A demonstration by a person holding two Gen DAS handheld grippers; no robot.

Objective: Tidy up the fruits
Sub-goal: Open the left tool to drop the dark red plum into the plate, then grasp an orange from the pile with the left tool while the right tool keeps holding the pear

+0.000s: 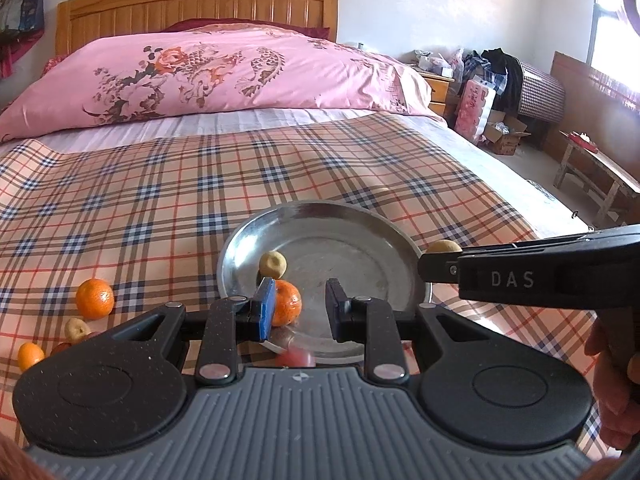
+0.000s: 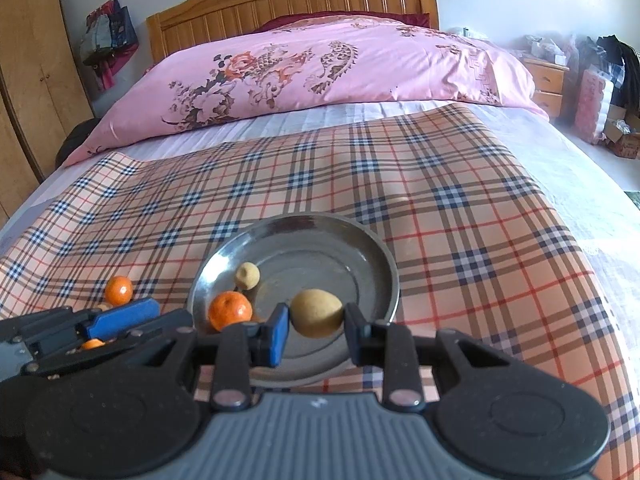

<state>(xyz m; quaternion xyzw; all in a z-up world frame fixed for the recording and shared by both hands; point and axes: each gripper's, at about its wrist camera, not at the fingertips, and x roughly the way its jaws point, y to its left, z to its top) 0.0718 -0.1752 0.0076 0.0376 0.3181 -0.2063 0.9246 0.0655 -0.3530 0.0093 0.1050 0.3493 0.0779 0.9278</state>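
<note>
A round metal plate (image 1: 360, 232) (image 2: 372, 256) lies on the plaid cloth. In it are an orange (image 1: 289, 307) (image 2: 230, 310) and a small yellow fruit (image 1: 273, 264) (image 2: 247, 275). My left gripper (image 1: 300, 312) is open above the plate's near rim, its left pad beside the orange, apart from it. My right gripper (image 2: 316, 320) is shut on a larger yellow fruit (image 2: 316, 313) (image 1: 444, 246) and holds it over the plate's near right part. More oranges (image 1: 95, 298) (image 1: 30, 356) (image 2: 119, 290) and a small yellow fruit (image 1: 77, 329) lie on the cloth left of the plate.
The plaid cloth (image 1: 160, 208) covers the near half of the bed; a pink quilt (image 1: 224, 68) lies beyond it by the wooden headboard. A pink-red fruit (image 1: 296, 358) shows under the left gripper. A nightstand (image 1: 438, 88), boxes and a bench stand right of the bed.
</note>
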